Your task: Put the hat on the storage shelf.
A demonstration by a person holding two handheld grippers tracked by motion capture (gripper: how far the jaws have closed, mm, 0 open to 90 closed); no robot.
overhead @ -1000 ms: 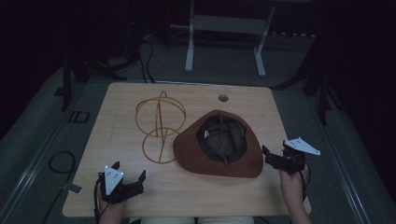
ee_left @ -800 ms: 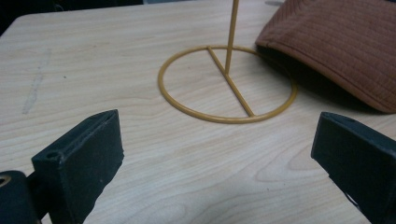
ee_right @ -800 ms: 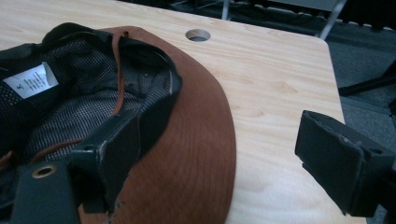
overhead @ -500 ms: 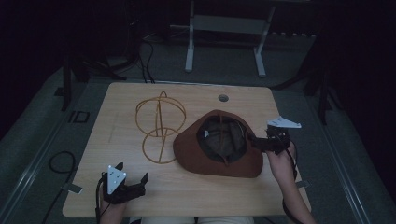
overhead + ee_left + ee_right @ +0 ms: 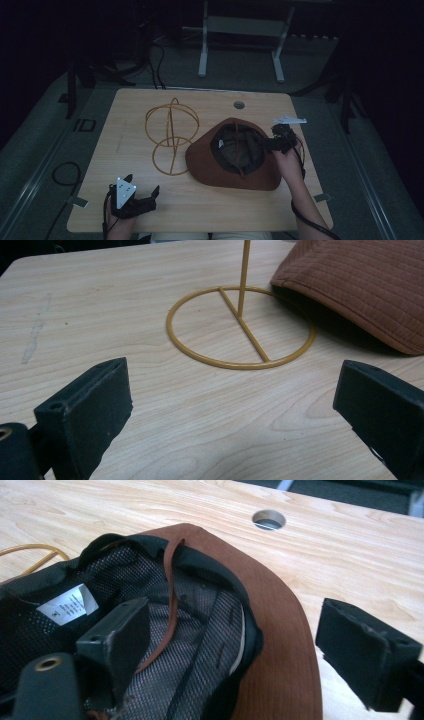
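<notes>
A brown brimmed hat [image 5: 232, 157] lies upside down at the table's centre right, its black mesh lining and a white label [image 5: 67, 604] facing up. A yellow wire hat stand [image 5: 171, 134] stands just left of it, and its base ring [image 5: 240, 327] lies partly under the brim [image 5: 360, 285]. My right gripper [image 5: 262, 142] is open and straddles the hat's right rim. In the right gripper view [image 5: 235, 622], one jaw is inside the crown and the other is outside over the wood. My left gripper [image 5: 142, 185] is open near the front edge and holds nothing [image 5: 235, 380].
The wooden table [image 5: 125, 120] has a round cable hole [image 5: 239, 105] behind the hat, also in the right gripper view [image 5: 269, 519]. A thin brown strap [image 5: 167, 605] hangs across the lining. Dark floor, cables and a metal frame [image 5: 240, 30] lie beyond the table.
My right gripper has moved from the table's right edge forward and left onto the hat's rim. The left gripper has shifted only slightly near the front edge.
</notes>
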